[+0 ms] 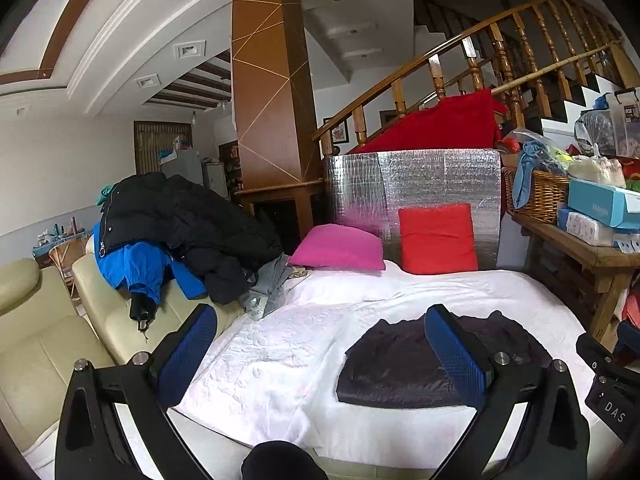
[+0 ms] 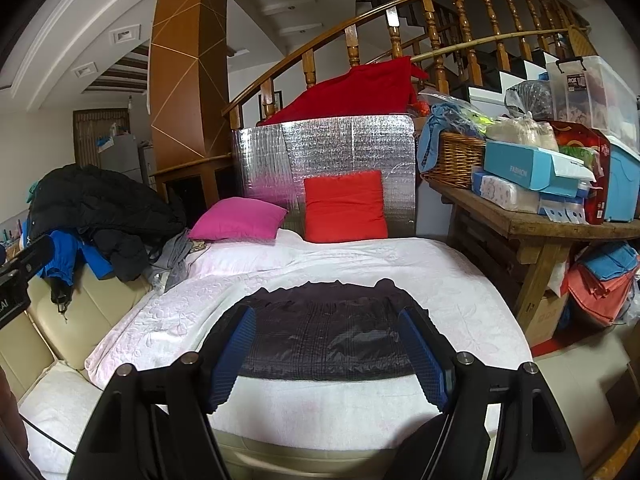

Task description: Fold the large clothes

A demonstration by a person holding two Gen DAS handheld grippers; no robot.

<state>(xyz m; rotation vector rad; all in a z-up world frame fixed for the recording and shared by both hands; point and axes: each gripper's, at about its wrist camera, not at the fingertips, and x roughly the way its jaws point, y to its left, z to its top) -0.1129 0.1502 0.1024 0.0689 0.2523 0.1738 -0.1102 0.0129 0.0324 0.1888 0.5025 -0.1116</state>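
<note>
Both views show my jaws spread, empty. Left wrist: left gripper [image 1: 320, 354] sees the folded dark garment [image 1: 404, 364] lying rightward on the white bedcover [image 1: 260, 360]. Right wrist: right gripper [image 2: 326, 354] frames it dead ahead, long axis crosswise, nearer.

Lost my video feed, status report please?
Left tongs and right tongs open, empty. Dark garment folded flat on white cover. Nothing in the way.

You face a bed [image 2: 440, 264] with a folded garment [image 2: 328, 336] on its near part. Two cushions [image 2: 346, 206] sit behind it. A coat pile [image 2: 100, 208] lies left; a table [image 2: 560, 228] stands right.
</note>
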